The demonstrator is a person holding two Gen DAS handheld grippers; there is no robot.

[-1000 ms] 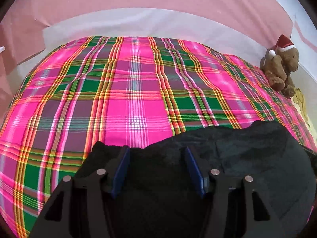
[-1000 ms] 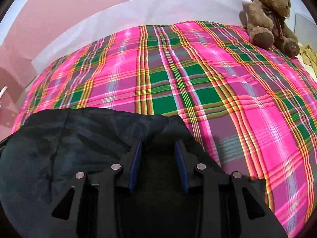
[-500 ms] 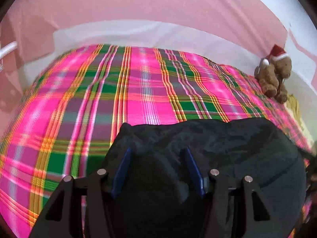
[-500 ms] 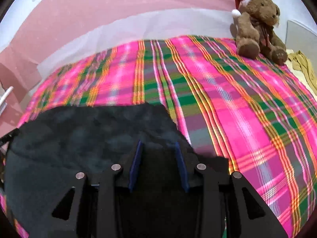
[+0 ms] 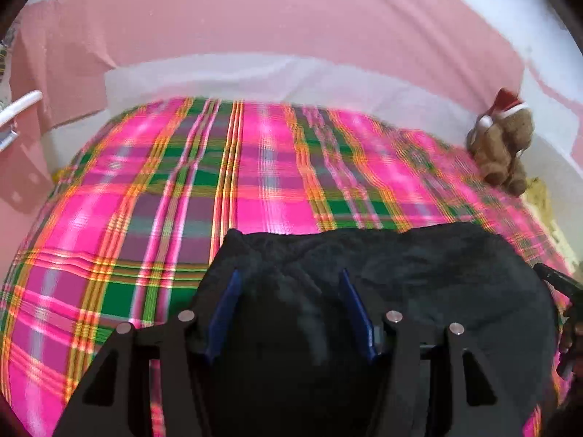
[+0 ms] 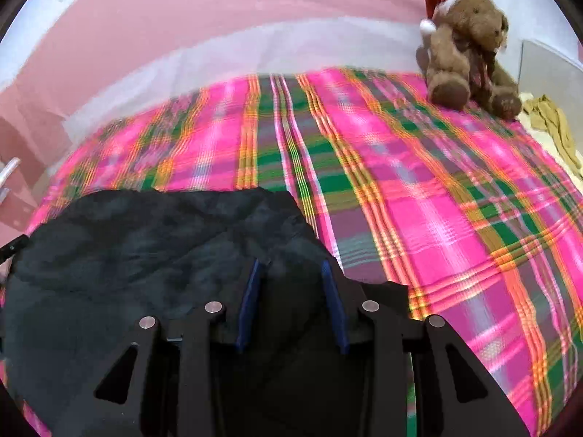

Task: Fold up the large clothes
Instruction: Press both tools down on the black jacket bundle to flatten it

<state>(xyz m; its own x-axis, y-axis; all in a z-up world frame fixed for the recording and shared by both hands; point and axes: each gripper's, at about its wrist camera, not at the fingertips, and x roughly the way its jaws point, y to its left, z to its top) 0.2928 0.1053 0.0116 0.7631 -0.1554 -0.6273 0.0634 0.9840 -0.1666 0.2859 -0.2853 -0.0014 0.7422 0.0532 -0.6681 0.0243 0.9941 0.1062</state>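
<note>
The dark garment (image 5: 419,273) is hanging bunched between the two grippers above the bed with its plaid bedspread (image 5: 255,182), its long edge running side to side from one gripper to the other. The left gripper (image 5: 289,291) is grasping the garment's left end, with cloth filling the gap between its blue fingers (image 5: 227,302). The right gripper (image 6: 289,284) is clenching the right end the same way, a fold wedged between its fingers (image 6: 333,302). The free bedspread is lying ahead of both, so the coming fold is probably turning on carrying that held edge forward evenly, neither hand being clearly nearer. A teddy bear (image 6: 466,51) is sitting well apart at the far right corner. No containers are showing.
</note>
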